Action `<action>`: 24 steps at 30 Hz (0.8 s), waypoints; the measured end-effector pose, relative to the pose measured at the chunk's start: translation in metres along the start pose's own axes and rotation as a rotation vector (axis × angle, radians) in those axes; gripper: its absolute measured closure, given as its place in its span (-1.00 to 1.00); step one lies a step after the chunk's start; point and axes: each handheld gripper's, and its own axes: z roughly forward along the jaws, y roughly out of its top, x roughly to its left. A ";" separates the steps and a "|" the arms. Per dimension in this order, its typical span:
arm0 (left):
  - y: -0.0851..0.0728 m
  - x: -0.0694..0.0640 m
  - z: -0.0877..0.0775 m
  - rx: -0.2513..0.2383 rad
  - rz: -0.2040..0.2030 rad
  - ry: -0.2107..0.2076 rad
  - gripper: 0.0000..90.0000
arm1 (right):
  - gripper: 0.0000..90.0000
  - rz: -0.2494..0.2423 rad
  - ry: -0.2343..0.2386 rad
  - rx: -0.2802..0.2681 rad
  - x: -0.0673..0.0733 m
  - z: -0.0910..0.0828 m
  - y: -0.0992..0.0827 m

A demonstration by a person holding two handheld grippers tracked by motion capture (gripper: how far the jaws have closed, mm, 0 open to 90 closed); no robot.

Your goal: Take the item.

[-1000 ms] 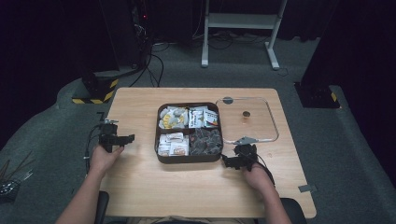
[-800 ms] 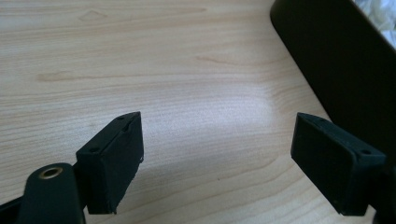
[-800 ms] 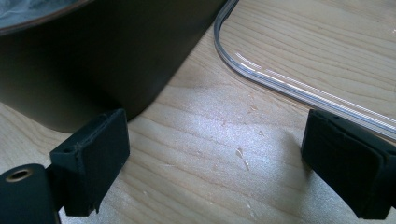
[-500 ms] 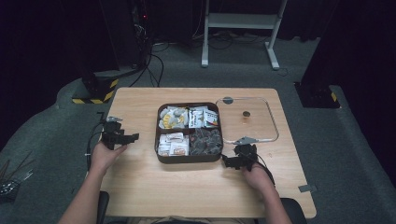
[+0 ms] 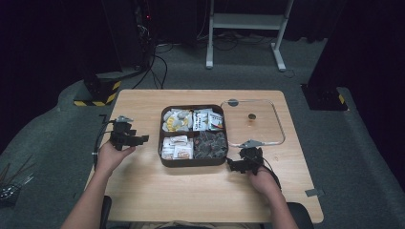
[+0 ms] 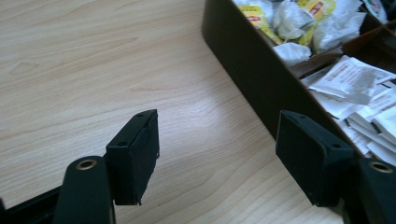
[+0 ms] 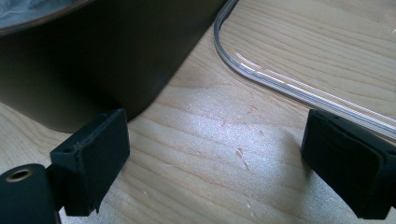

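High view: two grippers, one tray [image 5: 165,161]

From my high view the print on the packets [image 5: 208,120] in the tray [image 5: 162,148] is too small for me to read, and I cannot tell what the dark pieces [image 5: 210,143] in the near right compartment are. My left claw [image 6: 219,158] view cuts off most of the tray at the top and right edges. In my right claw [image 7: 215,163] view the clear lid [image 7: 299,91] runs out of the picture, and the tray wall hides its contents.
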 end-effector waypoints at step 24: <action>0.031 -0.038 0.007 -0.001 0.085 -0.098 -0.24 | -0.82 0.001 -0.002 0.003 0.000 0.000 0.000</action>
